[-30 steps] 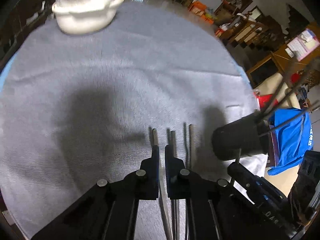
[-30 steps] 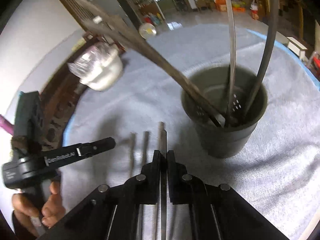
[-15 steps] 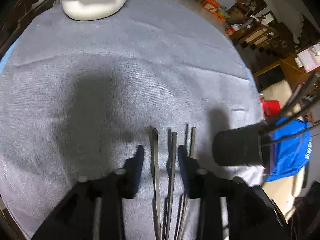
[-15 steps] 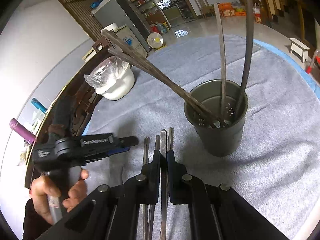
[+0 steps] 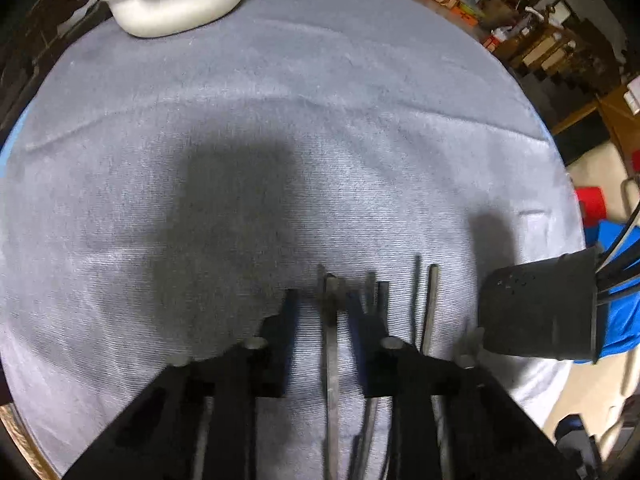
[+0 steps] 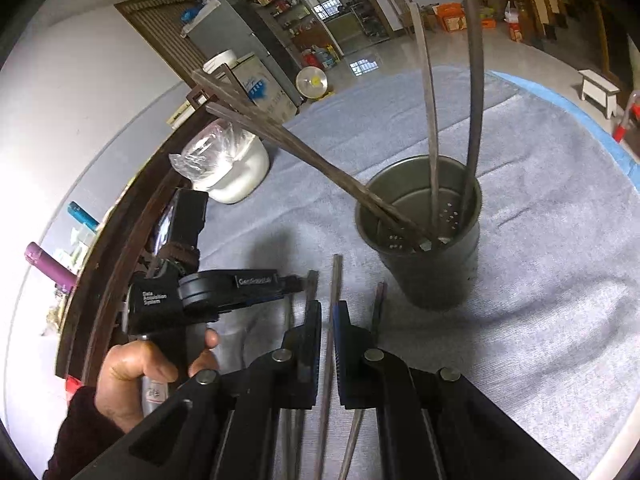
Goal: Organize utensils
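Left tool [image 5: 320,300] dropped lower, closing round chopstick [image 5: 332,360]; grey cloth [image 5: 320,120], cluttered rm.

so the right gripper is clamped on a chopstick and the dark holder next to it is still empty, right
Not quite. The right gripper is shut on a chopstick, but the dark holder is not empty: the right wrist view shows four chopsticks already standing in it.

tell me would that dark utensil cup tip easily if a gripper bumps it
Probably somewhat tippy. The cup is tall and narrow, and its chopsticks lean far past the rim, likely pulling it sideways. The gray cloth beneath should grip, so it would likely tip rather than slide.
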The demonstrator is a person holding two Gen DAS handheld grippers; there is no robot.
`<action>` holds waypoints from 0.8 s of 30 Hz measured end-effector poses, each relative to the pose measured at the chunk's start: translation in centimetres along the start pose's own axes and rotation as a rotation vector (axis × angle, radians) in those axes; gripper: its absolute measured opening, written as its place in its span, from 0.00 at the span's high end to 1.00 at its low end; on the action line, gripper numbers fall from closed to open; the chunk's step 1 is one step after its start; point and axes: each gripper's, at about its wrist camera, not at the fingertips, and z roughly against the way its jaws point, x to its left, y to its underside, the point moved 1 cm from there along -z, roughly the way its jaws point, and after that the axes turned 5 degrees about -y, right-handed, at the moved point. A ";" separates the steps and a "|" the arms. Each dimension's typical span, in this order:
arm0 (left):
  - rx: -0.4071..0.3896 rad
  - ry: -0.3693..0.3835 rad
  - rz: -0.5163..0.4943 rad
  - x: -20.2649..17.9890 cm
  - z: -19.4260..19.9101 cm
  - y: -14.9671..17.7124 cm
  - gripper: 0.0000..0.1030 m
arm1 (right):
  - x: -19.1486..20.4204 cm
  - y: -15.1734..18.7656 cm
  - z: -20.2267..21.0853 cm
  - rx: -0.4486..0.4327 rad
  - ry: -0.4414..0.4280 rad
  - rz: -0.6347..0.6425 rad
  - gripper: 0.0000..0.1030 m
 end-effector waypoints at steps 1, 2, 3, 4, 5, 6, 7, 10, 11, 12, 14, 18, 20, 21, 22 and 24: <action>0.005 0.003 0.003 0.0 -0.1 0.0 0.93 | -0.2 0.0 -0.2 0.004 0.021 -0.002 0.93; 0.007 0.012 0.003 0.1 -0.1 0.1 0.93 | -0.5 0.0 -0.3 0.006 0.028 -0.004 0.93; 0.003 0.020 0.002 0.2 0.0 0.1 0.93 | -0.6 0.1 -0.3 0.004 0.034 0.003 0.93; -0.013 0.022 -0.002 0.3 0.3 0.3 0.93 | -0.6 0.3 -0.3 -0.004 0.049 0.017 0.92; -0.028 0.025 -0.010 0.3 0.7 0.6 0.93 | -0.6 0.4 -0.4 -0.008 0.065 0.026 0.91; -0.043 0.032 -0.022 0.5 1.3 0.9 0.93 | -0.7 0.5 -0.7 0.002 0.083 0.026 0.91; -0.057 0.040 -0.034 0.6 1.8 1.2 0.93 | -0.9 0.6 -1.2 0.024 0.083 0.017 0.90; -0.097 0.061 -0.082 0.5 3.4 1.9 0.93 | -1.3 0.8 -2.7 0.065 0.076 -0.002 0.70; -0.099 0.064 -0.089 0.6 3.8 2.2 0.93 | -1.2 0.9 -3.2 0.071 0.092 -0.001 0.57; -0.095 0.071 -0.094 0.9 3.9 2.3 0.93 | -1.2 0.8 -3.8 0.074 0.099 -0.003 0.49; -0.078 0.094 -0.083 1.7 3.8 2.1 0.93 | -0.9 0.7 -4.8 0.068 0.117 0.003 0.44; -0.067 0.102 -0.086 3.2 3.9 1.6 0.92 | -0.4 0.2 -7.5 0.119 0.214 0.039 0.45; -0.066 0.114 -0.096 3.9 4.0 1.7 0.92 | -0.4 0.1 -8.7 0.135 0.271 0.051 0.59; -0.061 0.121 -0.101 3.9 3.8 1.8 0.92 | -0.5 0.0 -9.3 0.141 0.311 0.053 0.61; -0.057 0.122 -0.102 3.5 3.7 1.5 0.92 | -0.8 0.0 -9.9 0.150 0.330 0.040 0.61; -0.040 0.113 -0.105 3.6 3.0 1.4 0.92 | -1.1 0.0 -10.5 0.165 0.341 0.024 0.62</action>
